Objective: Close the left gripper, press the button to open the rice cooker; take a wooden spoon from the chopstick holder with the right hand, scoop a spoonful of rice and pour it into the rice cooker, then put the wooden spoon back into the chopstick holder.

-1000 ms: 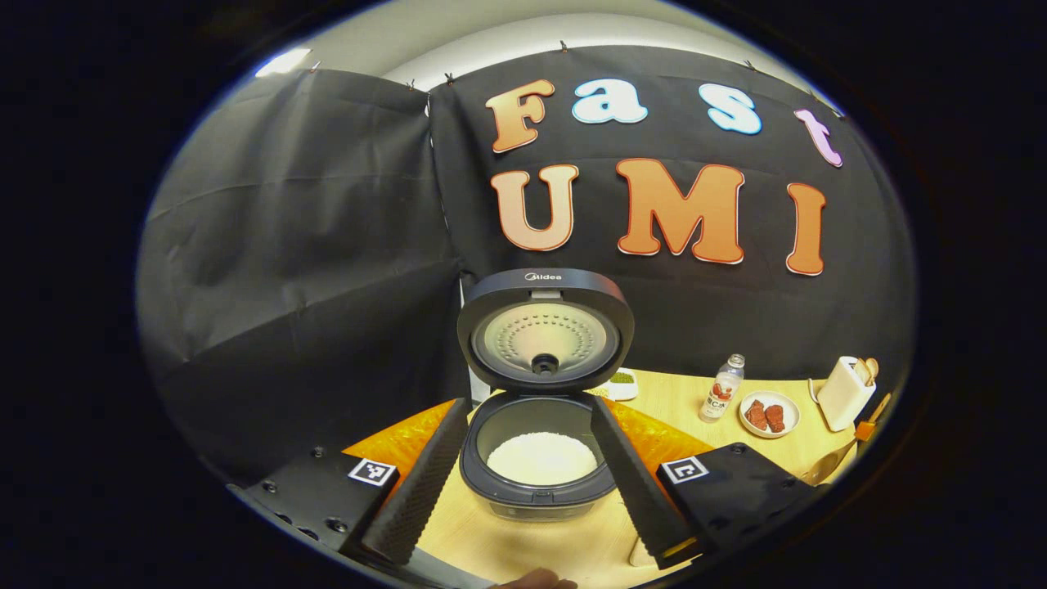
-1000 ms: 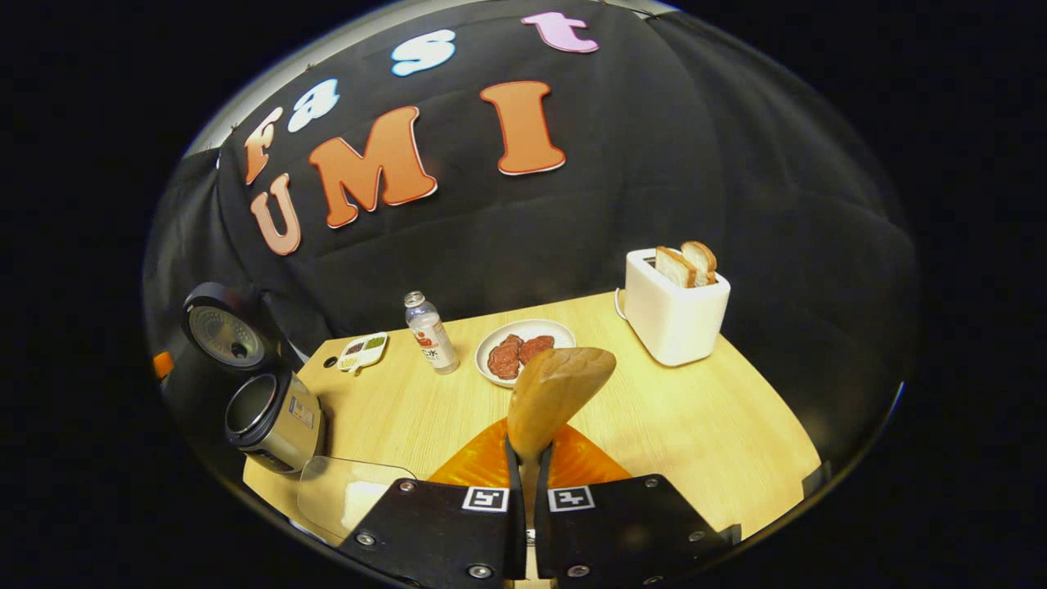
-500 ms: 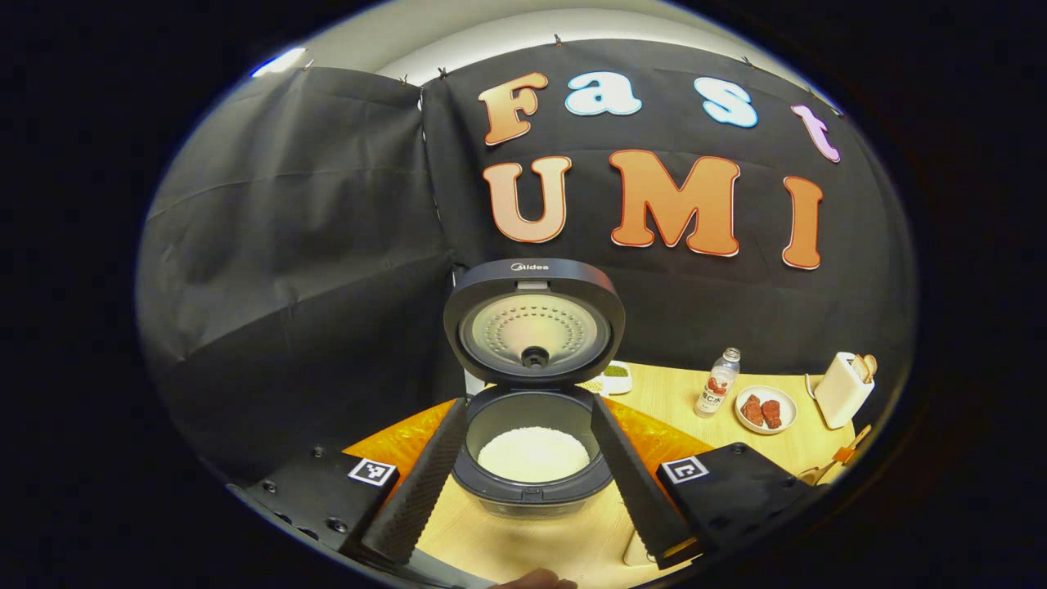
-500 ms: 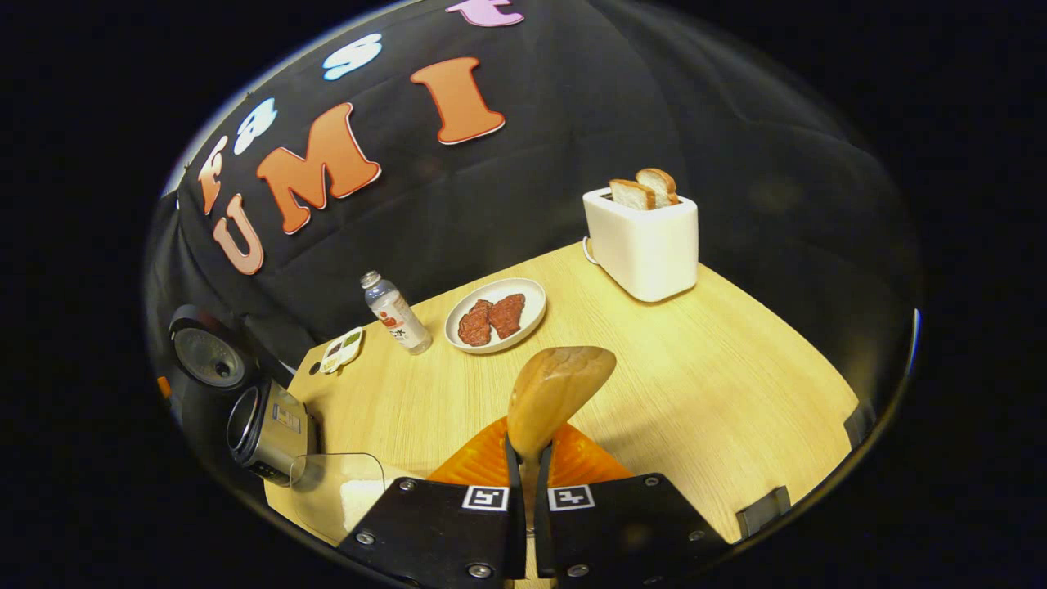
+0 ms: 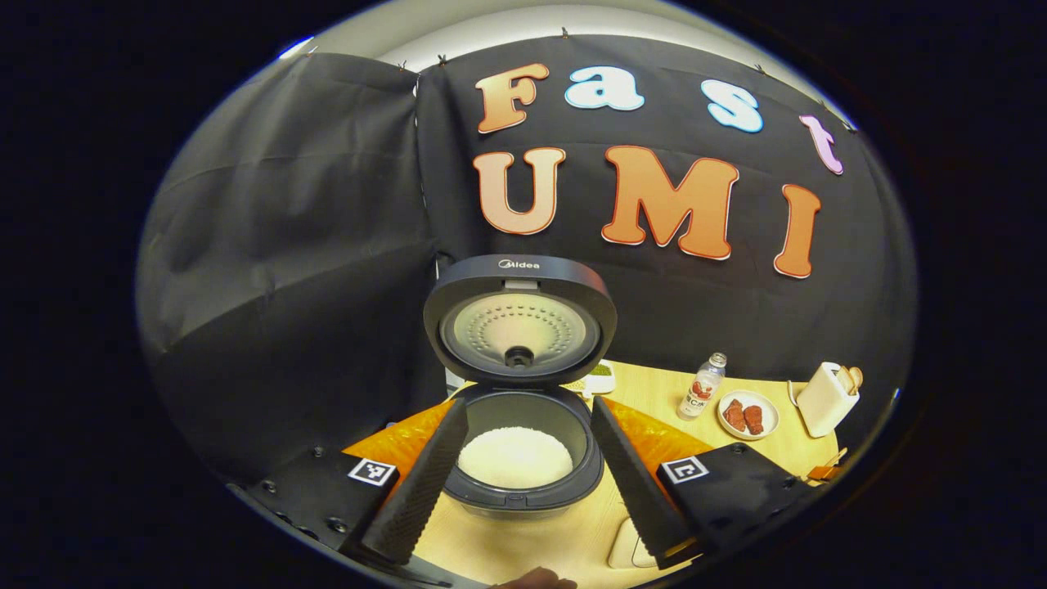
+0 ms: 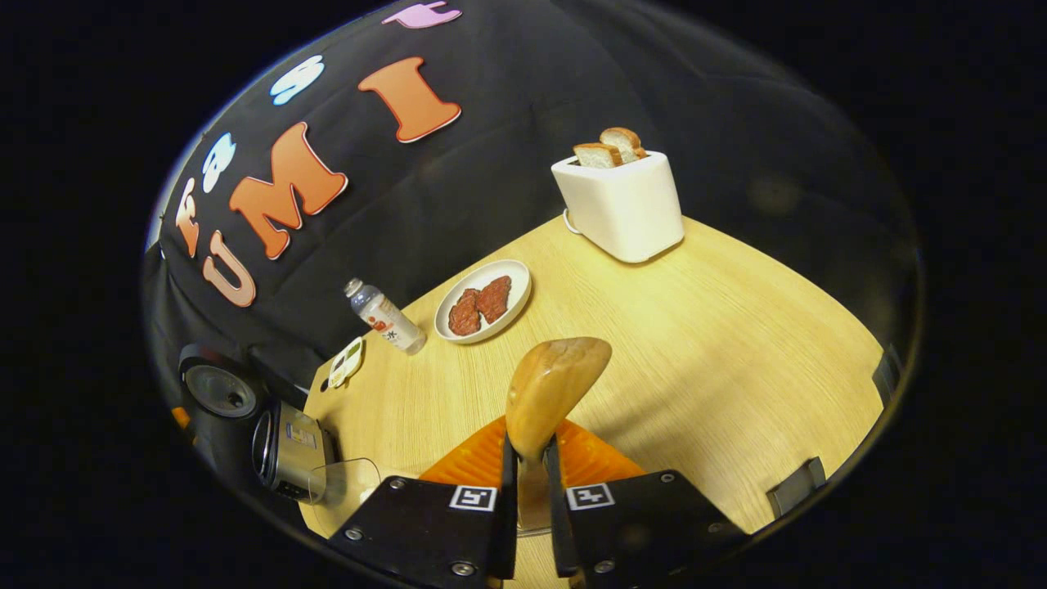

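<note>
Wooden worktop (image 6: 720, 327): carries cooker, toaster, plate, bottle.
Rice cooker (image 5: 519, 458): lid up, white rice in the pot; button step done.
Left gripper (image 5: 523, 478): spread, empty, facing the cooker.
Right gripper (image 6: 530, 491): pinching the wooden spoon (image 6: 552, 393), bowl apparently empty.
Left: probably returning the spoon to its holder.

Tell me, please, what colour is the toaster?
White; the toaster shows best in the right gripper view.

The spoon (image 6: 556, 384) handle is hidden between the right gripper's (image 6: 530, 499) fingers. The clear container (image 6: 343, 487) at the table's (image 6: 695, 327) near edge is cut off, perhaps holding rice.
</note>
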A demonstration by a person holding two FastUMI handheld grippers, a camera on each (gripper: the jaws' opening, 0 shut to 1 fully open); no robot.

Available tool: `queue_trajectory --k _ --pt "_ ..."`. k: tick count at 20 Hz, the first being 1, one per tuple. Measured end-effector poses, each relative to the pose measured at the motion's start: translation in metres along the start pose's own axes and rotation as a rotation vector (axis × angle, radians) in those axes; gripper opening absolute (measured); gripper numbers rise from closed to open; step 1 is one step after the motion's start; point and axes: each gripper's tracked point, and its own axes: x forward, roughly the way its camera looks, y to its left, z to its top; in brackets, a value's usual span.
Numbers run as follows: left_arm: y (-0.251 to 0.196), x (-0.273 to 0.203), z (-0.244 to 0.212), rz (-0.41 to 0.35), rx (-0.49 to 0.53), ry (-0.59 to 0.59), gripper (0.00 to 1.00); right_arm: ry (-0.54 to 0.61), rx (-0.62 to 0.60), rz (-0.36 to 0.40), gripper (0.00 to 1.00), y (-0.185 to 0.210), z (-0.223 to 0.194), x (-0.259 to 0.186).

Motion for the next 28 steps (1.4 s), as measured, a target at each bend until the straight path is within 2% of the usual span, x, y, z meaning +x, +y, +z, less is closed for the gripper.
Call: queue_trajectory --k 1,3,4,5,6,8,10,14,17,23,24,25,28 --pt "0.001 0.002 0.010 -0.009 -0.007 -0.014 1.00 0.005 -0.003 0.000 0.21 -0.002 0.003 -0.004" --pt "0.001 0.007 0.039 -0.033 -0.032 -0.052 1.00 -0.001 0.002 0.007 0.34 0.001 0.011 -0.012" --pt "0.002 0.012 0.054 -0.044 -0.049 -0.068 1.00 -0.010 0.001 0.007 0.49 0.002 0.017 -0.017" --pt "0.005 0.018 0.069 -0.049 -0.061 -0.083 0.98 -0.024 -0.006 0.007 0.56 0.002 0.024 -0.024" --pt "0.008 0.022 0.082 -0.050 -0.065 -0.093 1.00 -0.040 -0.024 0.007 0.68 0.004 0.032 -0.030" --pt "-0.002 0.039 0.103 -0.108 -0.079 -0.090 0.98 -0.088 -0.082 -0.001 0.83 0.008 0.050 -0.042" --pt "-0.009 0.053 0.116 -0.140 -0.105 -0.054 1.00 -0.130 -0.128 -0.006 0.89 0.014 0.065 -0.056" --pt "-0.012 0.094 0.145 -0.092 0.003 -0.071 0.99 -0.200 -0.184 -0.008 0.91 0.022 0.082 -0.080" --pt "-0.009 0.132 0.137 -0.048 0.043 0.002 0.99 -0.212 -0.201 -0.037 0.91 0.013 0.082 -0.090" --pt "0.008 0.158 0.084 0.016 0.034 0.230 1.00 -0.199 -0.164 -0.088 0.93 -0.014 0.068 -0.100" --pt "0.010 0.157 0.073 0.024 0.025 0.260 1.00 -0.197 -0.154 -0.087 0.84 -0.016 0.066 -0.101" --pt "0.012 0.153 0.057 0.035 0.018 0.314 1.00 -0.195 -0.148 -0.085 0.93 -0.017 0.065 -0.101" --pt "0.013 0.127 0.000 0.032 -0.047 0.497 1.00 -0.194 -0.163 -0.083 0.93 -0.013 0.063 -0.097"
